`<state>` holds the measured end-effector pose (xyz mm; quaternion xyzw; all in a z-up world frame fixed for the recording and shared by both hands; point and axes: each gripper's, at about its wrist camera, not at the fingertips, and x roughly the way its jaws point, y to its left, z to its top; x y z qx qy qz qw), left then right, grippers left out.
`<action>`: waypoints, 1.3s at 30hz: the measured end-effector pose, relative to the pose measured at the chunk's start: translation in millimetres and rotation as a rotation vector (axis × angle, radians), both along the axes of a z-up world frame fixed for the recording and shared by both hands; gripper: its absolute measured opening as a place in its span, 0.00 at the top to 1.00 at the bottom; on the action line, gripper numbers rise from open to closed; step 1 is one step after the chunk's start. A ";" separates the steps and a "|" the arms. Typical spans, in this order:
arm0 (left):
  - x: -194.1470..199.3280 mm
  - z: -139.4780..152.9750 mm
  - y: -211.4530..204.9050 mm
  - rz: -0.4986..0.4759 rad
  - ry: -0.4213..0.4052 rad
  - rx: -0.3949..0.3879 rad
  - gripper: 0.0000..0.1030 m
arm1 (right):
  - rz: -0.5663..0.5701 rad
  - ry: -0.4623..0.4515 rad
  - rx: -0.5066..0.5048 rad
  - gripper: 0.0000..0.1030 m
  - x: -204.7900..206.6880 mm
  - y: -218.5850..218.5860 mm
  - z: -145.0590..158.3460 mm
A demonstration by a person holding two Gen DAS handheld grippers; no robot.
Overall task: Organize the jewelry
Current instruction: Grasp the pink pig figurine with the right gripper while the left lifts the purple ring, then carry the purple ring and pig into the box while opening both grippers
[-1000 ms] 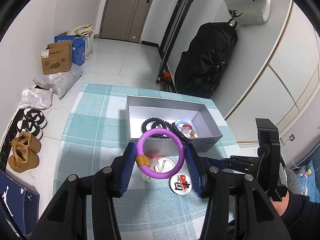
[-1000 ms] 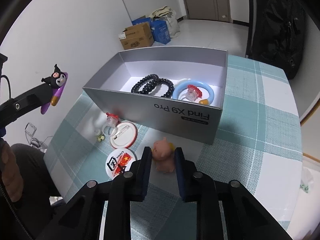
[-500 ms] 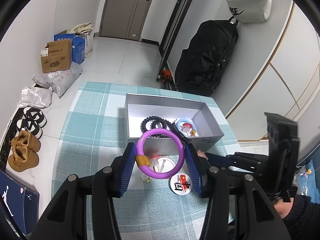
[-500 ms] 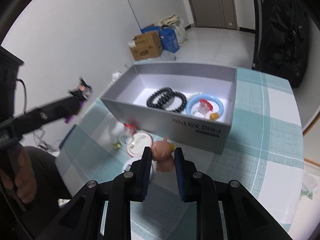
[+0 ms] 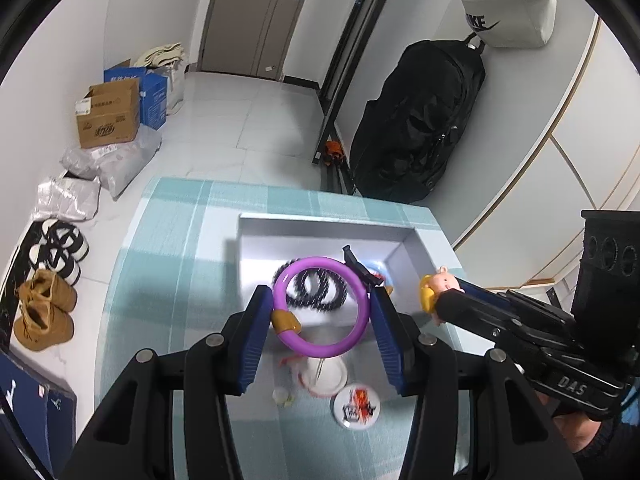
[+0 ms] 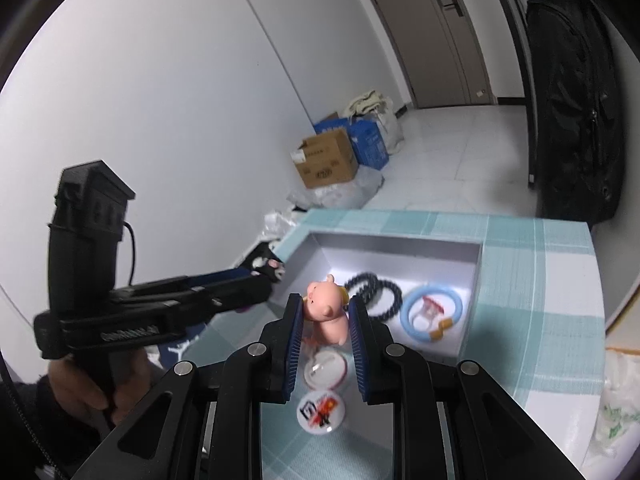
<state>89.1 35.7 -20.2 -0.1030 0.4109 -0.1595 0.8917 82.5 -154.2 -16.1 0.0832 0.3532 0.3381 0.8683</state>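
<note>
My left gripper (image 5: 320, 312) is shut on a purple ring bracelet (image 5: 362, 322) with a yellow bead and a black charm, held above the near wall of the grey box (image 5: 416, 248). My right gripper (image 6: 325, 314) is shut on a pink pig figure (image 6: 326, 312), lifted above the table near the box's front wall; the pig also shows in the left wrist view (image 5: 440, 286). Inside the box (image 6: 400, 248) lie black bead bracelets (image 6: 374, 290) and a light blue ring bracelet (image 6: 432, 312).
Two round badges (image 6: 322, 374) (image 6: 320, 408), a small red-topped ring (image 5: 292, 360) and a tiny pale charm (image 5: 282, 396) lie on the teal checked tablecloth (image 5: 168, 264) in front of the box. The table's edge (image 6: 600, 320) runs at the right.
My right gripper has lifted the pig figure off the table and raised it toward the box. My left gripper has moved forward over the box with the purple bracelet.
</note>
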 end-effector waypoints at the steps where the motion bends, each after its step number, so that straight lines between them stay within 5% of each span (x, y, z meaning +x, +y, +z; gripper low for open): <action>1: 3.1 0.4 -2.4 -0.001 -0.003 0.001 0.57 | -0.005 0.005 0.014 0.79 3.7 -1.2 1.0; 19: 53.4 -14.9 -16.7 -0.016 0.069 -0.016 0.57 | -0.075 0.089 0.030 0.79 57.3 -17.4 -9.6; 39: 66.9 -24.5 -26.6 -0.079 0.115 -0.027 0.57 | -0.089 0.194 0.037 0.76 86.0 -21.1 -34.1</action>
